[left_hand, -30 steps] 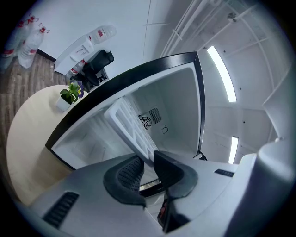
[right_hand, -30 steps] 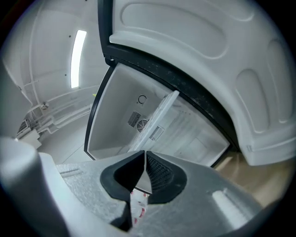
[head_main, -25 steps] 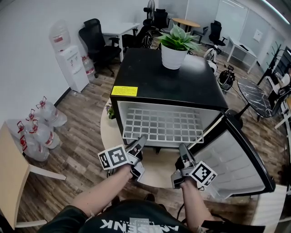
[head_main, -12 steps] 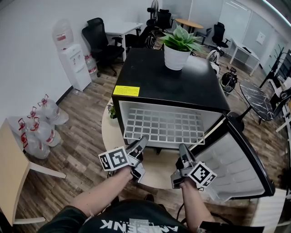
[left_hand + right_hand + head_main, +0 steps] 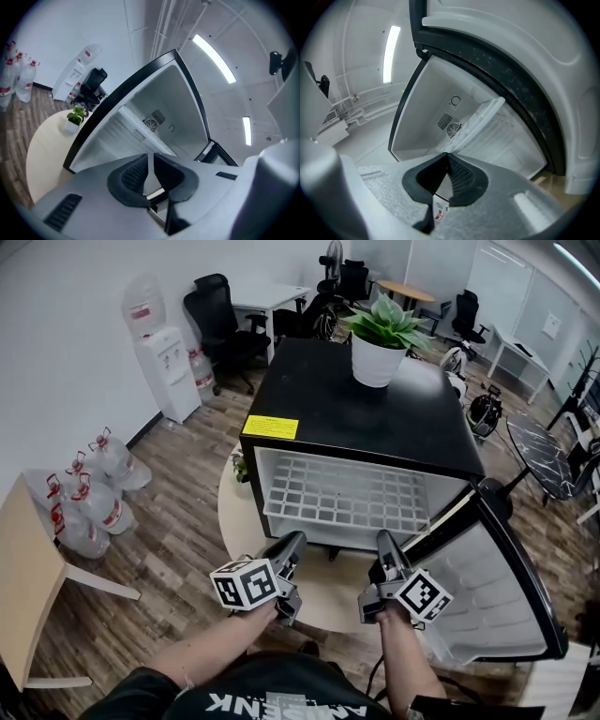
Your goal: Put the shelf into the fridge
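A white wire shelf [image 5: 342, 502] lies level inside the open black fridge [image 5: 366, 413], its front edge near the opening. In the right gripper view the shelf [image 5: 482, 118] shows edge-on as a slanted white bar inside the fridge. My left gripper [image 5: 293, 541] hovers just below the shelf's front left, shut and empty. My right gripper [image 5: 385, 542] hovers below the front right, also shut with nothing in it. In the left gripper view the left gripper [image 5: 152, 157] points into the white interior [image 5: 140, 129]. The right gripper [image 5: 446, 158] points in likewise.
The fridge stands on a round beige table [image 5: 323, 582], its door [image 5: 492, 592] swung open to the right. A potted plant [image 5: 379, 338] sits on the fridge top, a small one [image 5: 75, 117] on the table. A water dispenser [image 5: 169, 367] and several bottles [image 5: 89, 493] stand at left.
Both grippers have drawn back a little from the shelf's front edge, and the shelf stays in the fridge. The head view has shifted slightly.
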### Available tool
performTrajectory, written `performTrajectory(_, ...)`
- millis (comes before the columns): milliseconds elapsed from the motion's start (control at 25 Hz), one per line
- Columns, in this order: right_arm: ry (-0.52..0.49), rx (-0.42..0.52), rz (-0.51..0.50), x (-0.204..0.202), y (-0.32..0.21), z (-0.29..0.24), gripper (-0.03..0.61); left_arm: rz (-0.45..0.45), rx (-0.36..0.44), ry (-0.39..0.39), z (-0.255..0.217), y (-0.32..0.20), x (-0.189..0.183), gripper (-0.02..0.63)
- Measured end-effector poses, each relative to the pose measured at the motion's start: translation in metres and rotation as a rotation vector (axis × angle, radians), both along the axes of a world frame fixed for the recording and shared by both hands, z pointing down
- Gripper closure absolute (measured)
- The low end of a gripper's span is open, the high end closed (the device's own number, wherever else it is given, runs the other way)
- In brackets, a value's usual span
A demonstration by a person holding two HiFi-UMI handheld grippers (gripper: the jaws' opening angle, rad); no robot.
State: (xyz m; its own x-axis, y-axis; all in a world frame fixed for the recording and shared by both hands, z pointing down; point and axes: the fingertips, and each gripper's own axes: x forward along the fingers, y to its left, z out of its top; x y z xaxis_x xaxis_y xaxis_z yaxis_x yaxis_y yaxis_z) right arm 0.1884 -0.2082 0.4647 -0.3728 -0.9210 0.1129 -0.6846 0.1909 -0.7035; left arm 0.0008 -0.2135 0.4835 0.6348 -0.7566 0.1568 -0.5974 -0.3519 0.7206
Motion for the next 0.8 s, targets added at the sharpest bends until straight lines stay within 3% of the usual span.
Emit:
performTrajectory(160, -0.136, 0.012, -0.031, -0.011, -0.006, 0.002, 0.572, -0.022, 0.066, -0.065, -0.012, -0.016, -0.002, 0.575)
performTrajectory(480, -0.017, 0.002, -0.033, -0.002, -0.014, 0.002, 0.572, -0.060, 0.107, -0.160, -0.011, -0.031, -0.001, 0.580)
performTrajectory(640, -0.136, 0.010, -0.054, -0.012, -0.019, 0.002, 0.572, -0.073, 0.112, -0.177, -0.011, -0.036, -0.001, 0.578)
performTrajectory(800, -0.078, 0.008, -0.053, -0.008, -0.024, 0.001, 0.572, -0.068, 0.123, -0.202, -0.011, -0.042, -0.001, 0.591)
